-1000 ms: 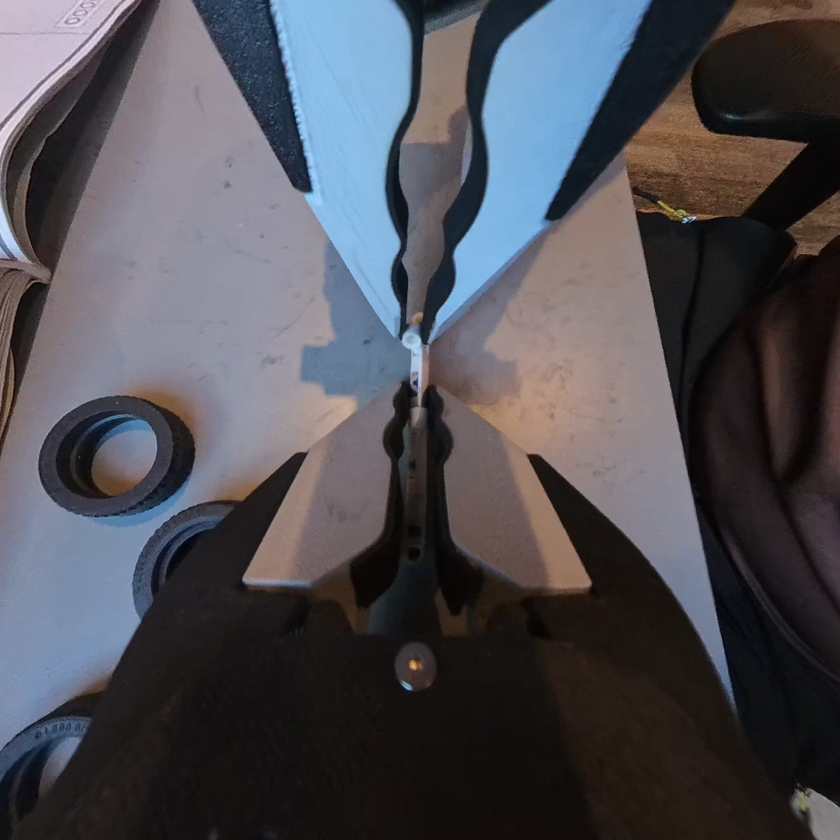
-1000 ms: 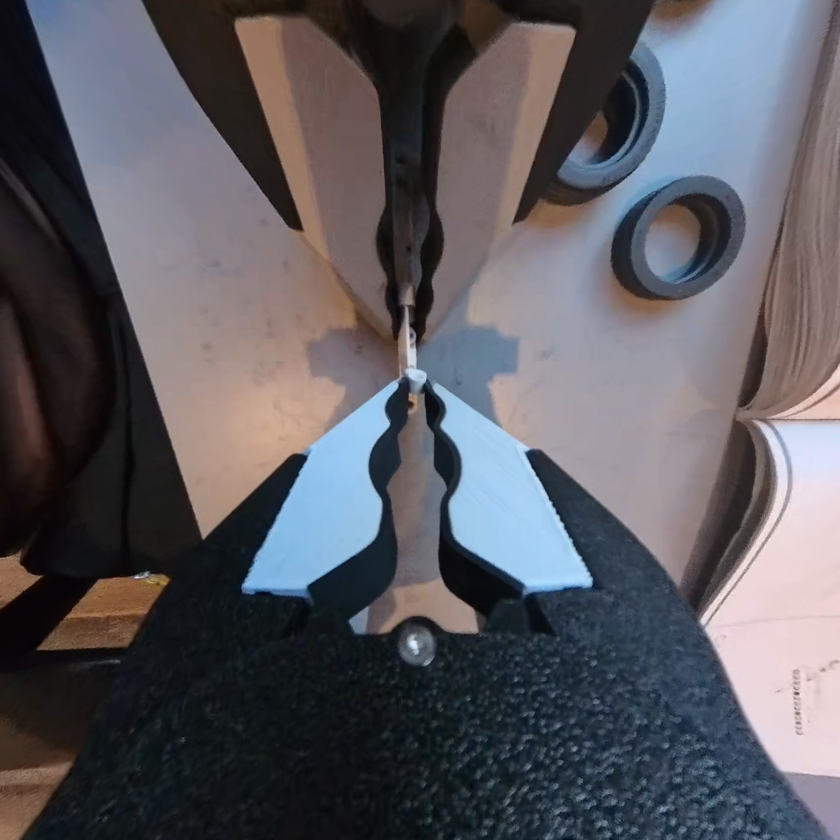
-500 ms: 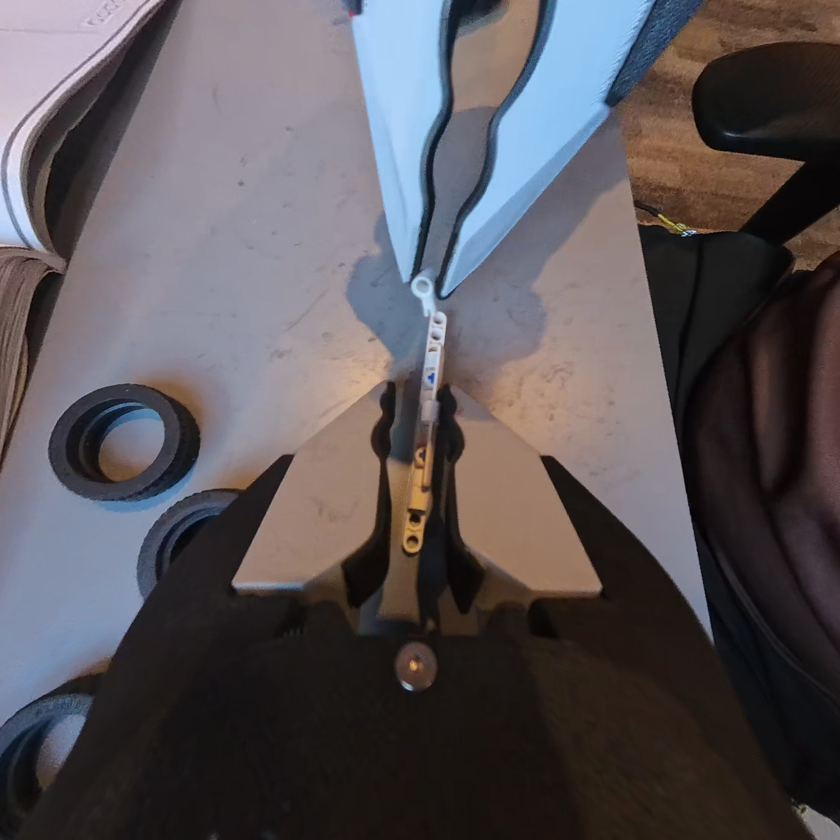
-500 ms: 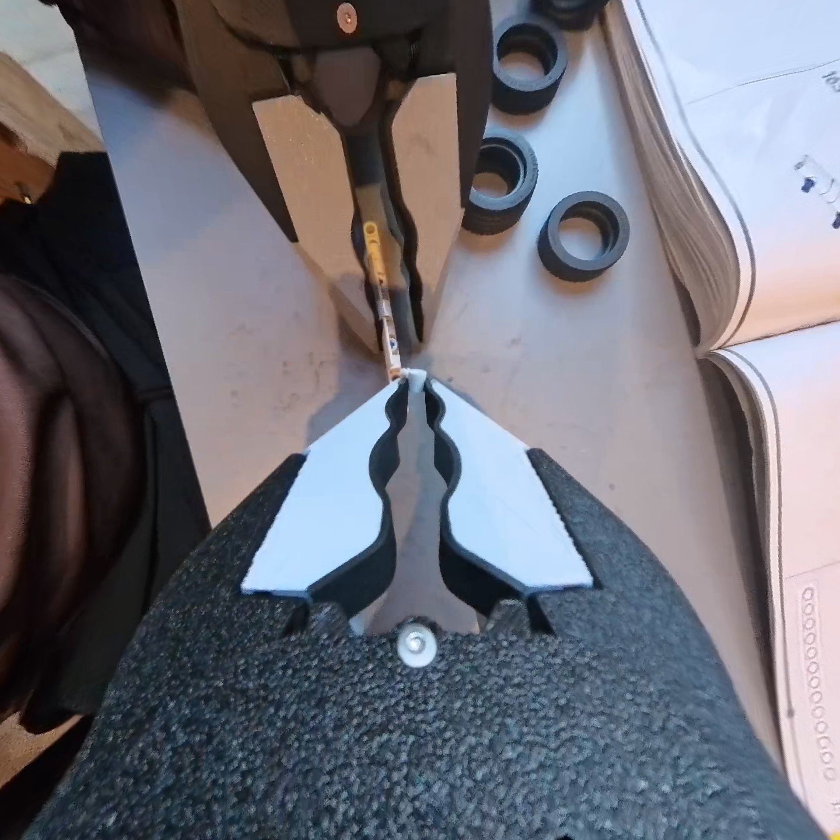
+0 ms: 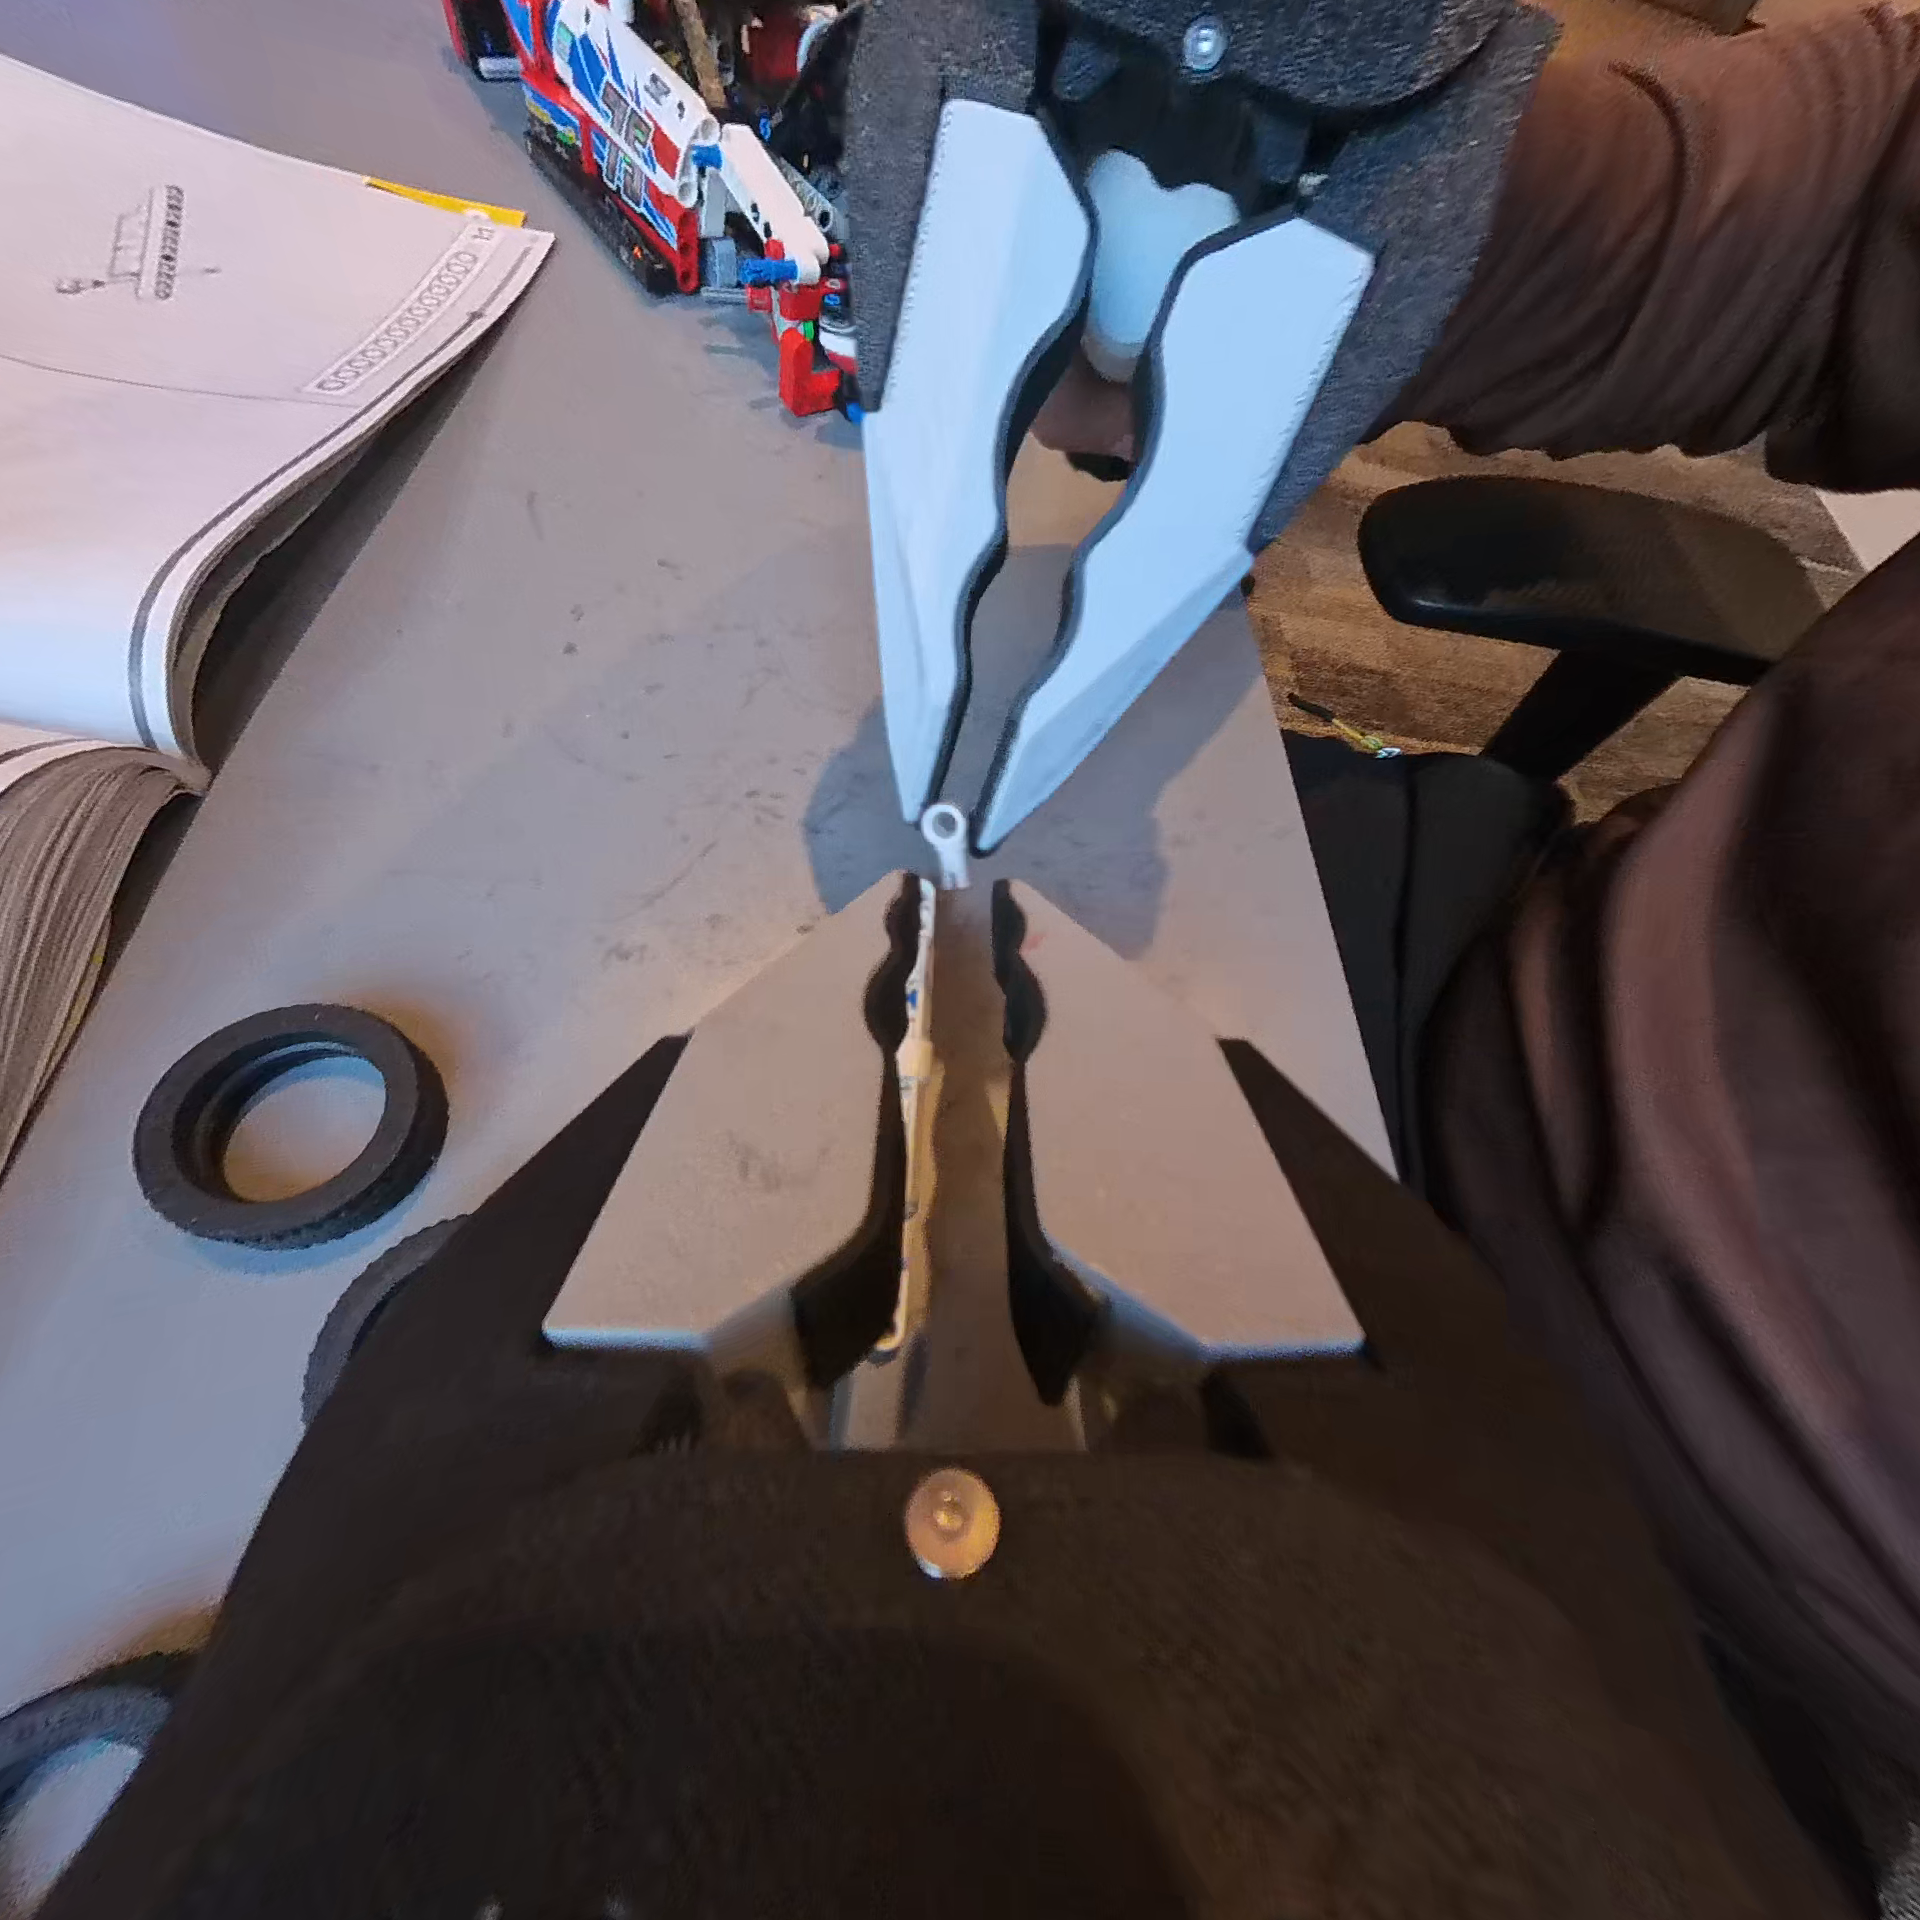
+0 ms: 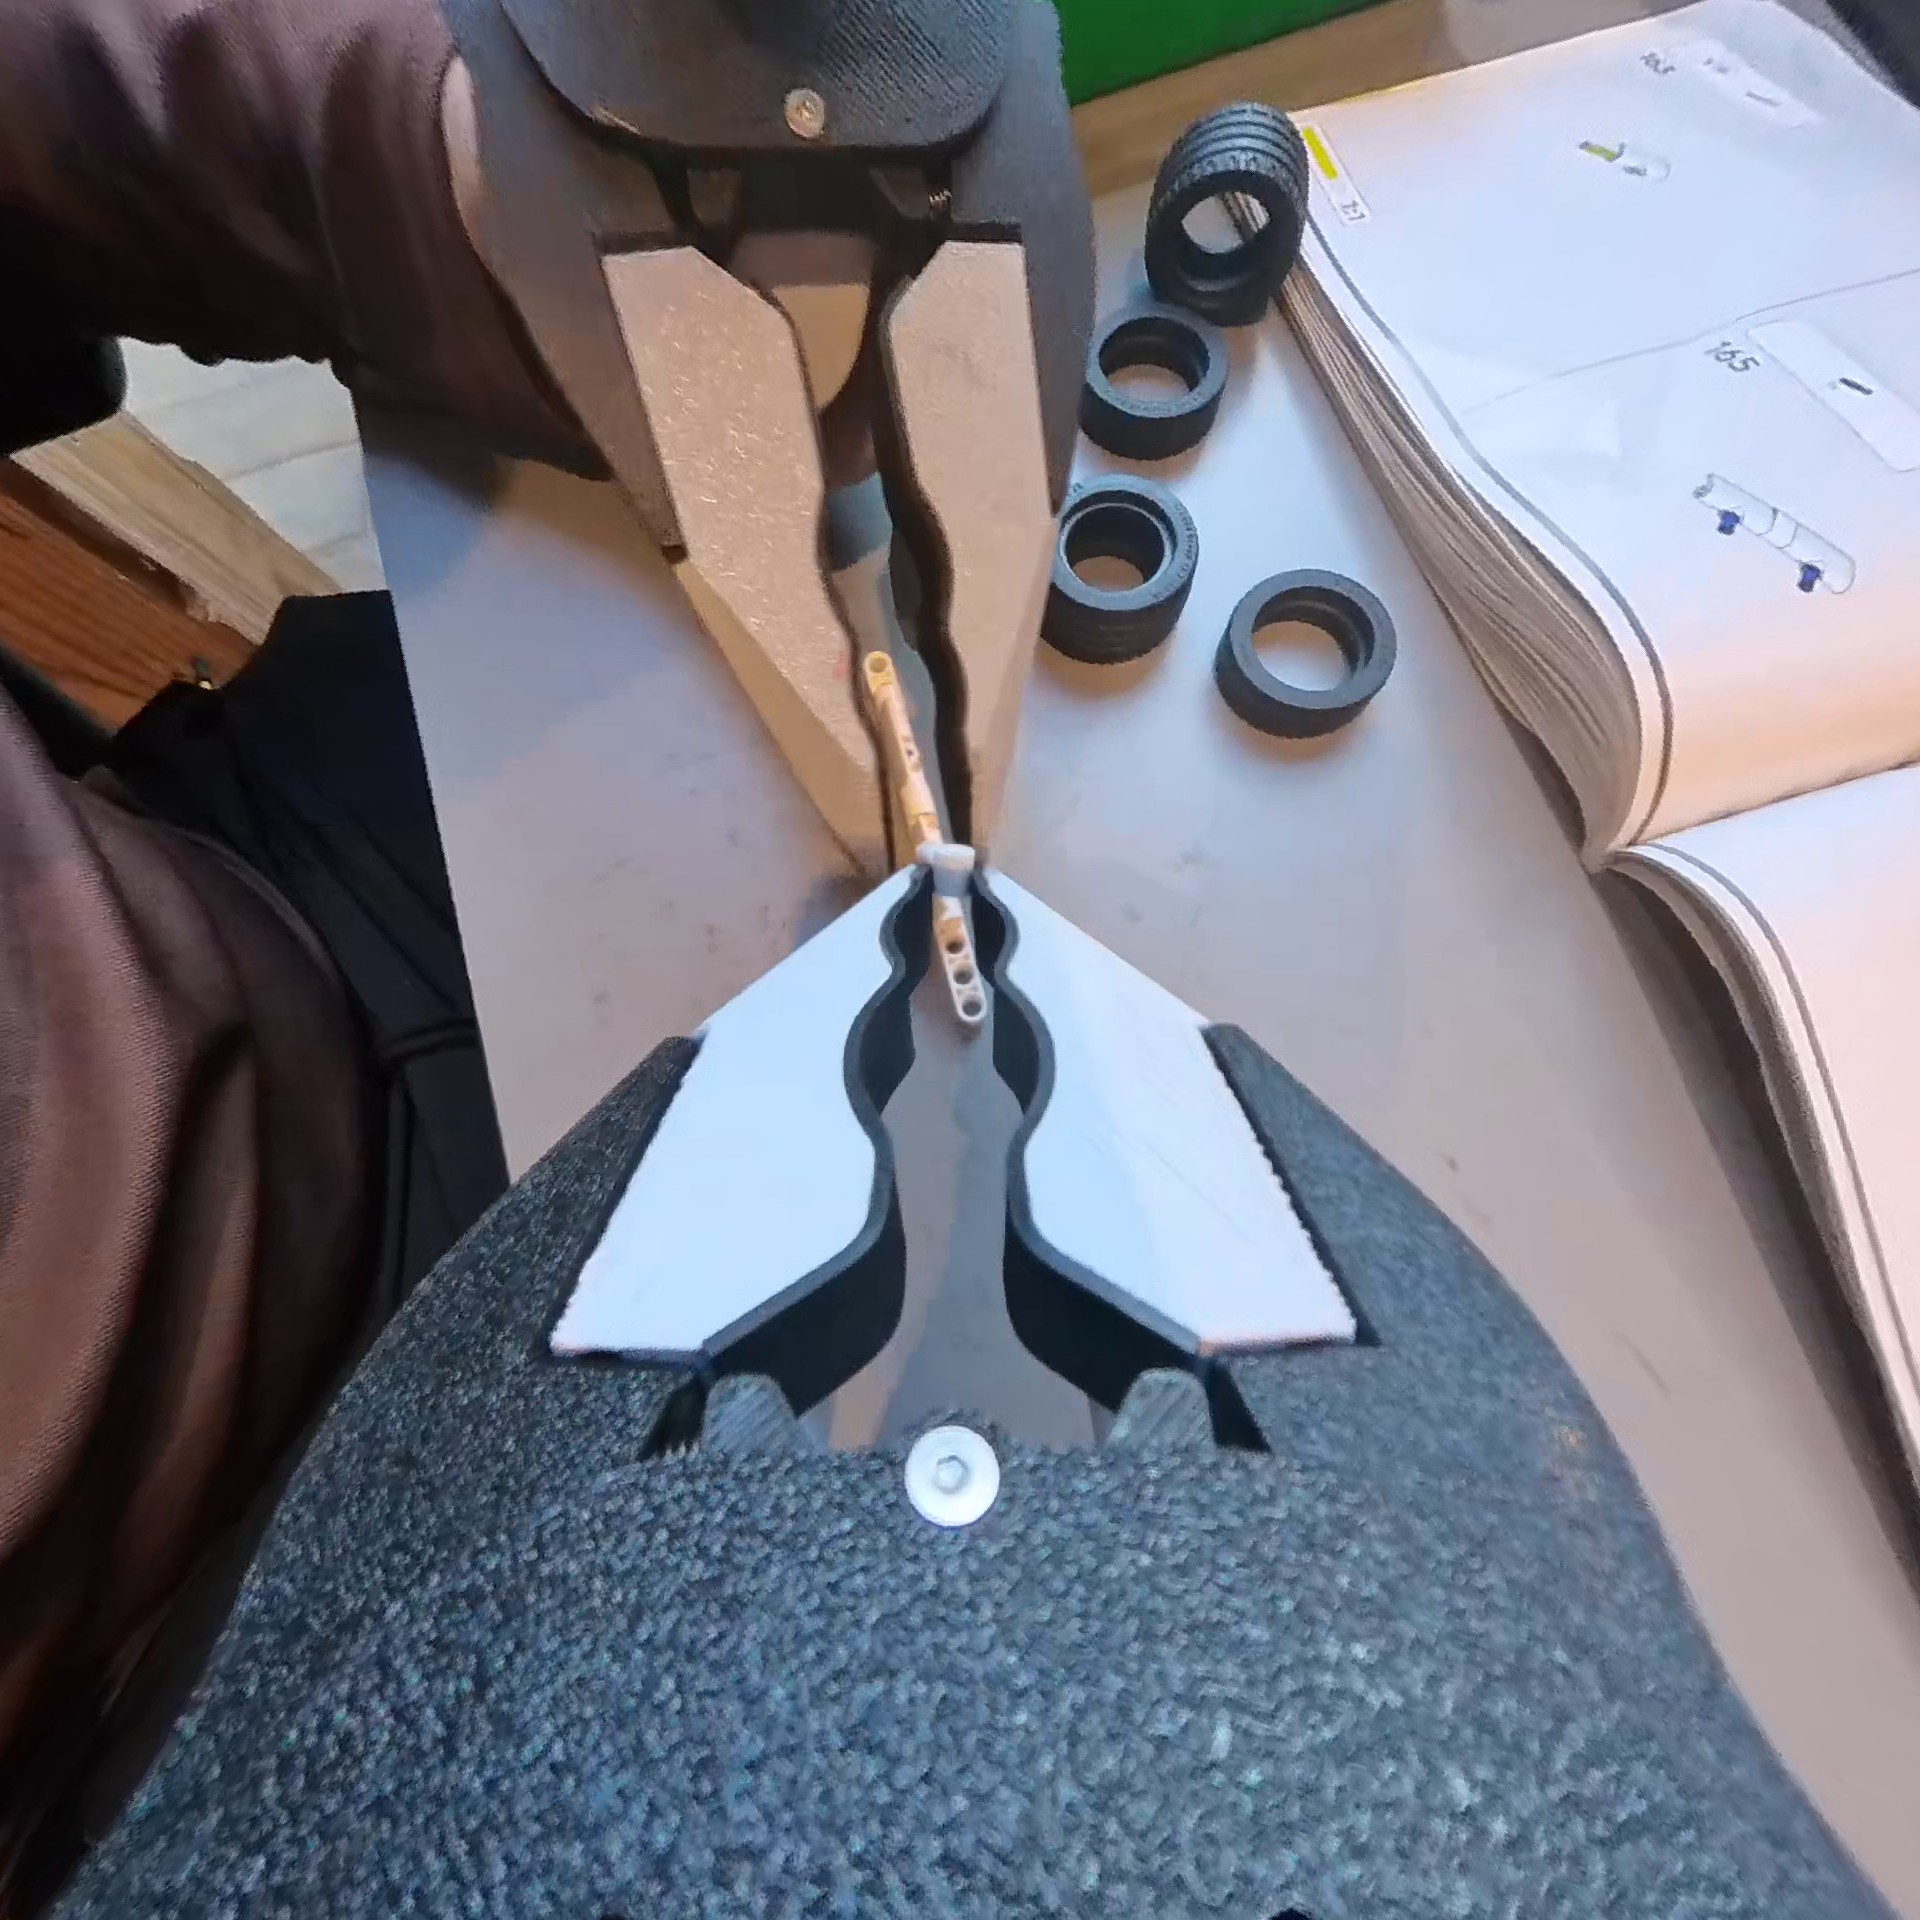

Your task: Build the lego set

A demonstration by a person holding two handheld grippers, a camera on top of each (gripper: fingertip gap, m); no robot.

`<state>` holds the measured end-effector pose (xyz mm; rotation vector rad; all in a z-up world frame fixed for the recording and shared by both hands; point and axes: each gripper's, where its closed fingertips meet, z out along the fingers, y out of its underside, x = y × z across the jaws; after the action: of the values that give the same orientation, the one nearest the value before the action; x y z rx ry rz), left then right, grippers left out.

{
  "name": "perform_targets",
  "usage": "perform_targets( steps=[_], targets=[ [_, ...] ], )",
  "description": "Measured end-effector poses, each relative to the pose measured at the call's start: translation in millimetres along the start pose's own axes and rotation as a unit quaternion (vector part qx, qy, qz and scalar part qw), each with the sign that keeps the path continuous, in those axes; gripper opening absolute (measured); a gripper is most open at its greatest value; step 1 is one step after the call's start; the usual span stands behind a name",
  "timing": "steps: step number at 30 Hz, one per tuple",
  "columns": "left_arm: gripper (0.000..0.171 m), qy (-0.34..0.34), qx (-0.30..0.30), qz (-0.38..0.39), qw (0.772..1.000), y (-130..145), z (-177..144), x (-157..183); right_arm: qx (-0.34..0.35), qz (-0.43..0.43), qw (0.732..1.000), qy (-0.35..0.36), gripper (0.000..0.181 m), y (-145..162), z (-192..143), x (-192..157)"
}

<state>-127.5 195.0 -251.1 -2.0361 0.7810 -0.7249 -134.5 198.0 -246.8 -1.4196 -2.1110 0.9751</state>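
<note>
Jaws: left gripper (image 5: 948, 899) spread around thin white liftarm (image 5: 914, 1101); right gripper (image 6: 945, 871) pinching small white connector (image 6: 945, 858). Both light, rigid, slippery; grip flats, near tips.

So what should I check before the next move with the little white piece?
1. Right tool shut on the white connector: ok.
2. Left tool gripping the white beam: not ok. Its fingers are apart and the beam lies against only one.
3. Connector meeting the beam: ok, they touch at the tips.
4. Connector pushed fully in: cannot tell, the join is too small to see.
5. Tyres out of the way: ok, they sit off to the side.
6. Instruction book open nearby: ok.
</note>
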Motion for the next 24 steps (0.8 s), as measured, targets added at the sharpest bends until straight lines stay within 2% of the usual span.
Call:
perform_targets(
  steps=[5, 16, 19, 24],
  targets=[
    [0.002, 0.004, 0.002, 0.001, 1.000, 1, -2, 1, 0.003, -0.010, 1.000, -0.003, 0.007, 1, 3, -2],
    [0.002, 0.009, 0.009, -0.008, 1.000, 1, 0, 2, 0.026, 0.001, 1.000, -0.009, 0.007, -2, 4, -3],
    [0.002, 0.005, 0.026, 0.009, 1.000, -5, -3, 5, 0.058, 0.003, 0.998, -0.021, 0.007, -7, -1, -5],
    [0.002, 0.040, 0.082, 0.012, 0.996, -20, -11, 15, 0.148, 0.037, 0.985, -0.075, 0.008, -23, -15, -13]
  ],
)
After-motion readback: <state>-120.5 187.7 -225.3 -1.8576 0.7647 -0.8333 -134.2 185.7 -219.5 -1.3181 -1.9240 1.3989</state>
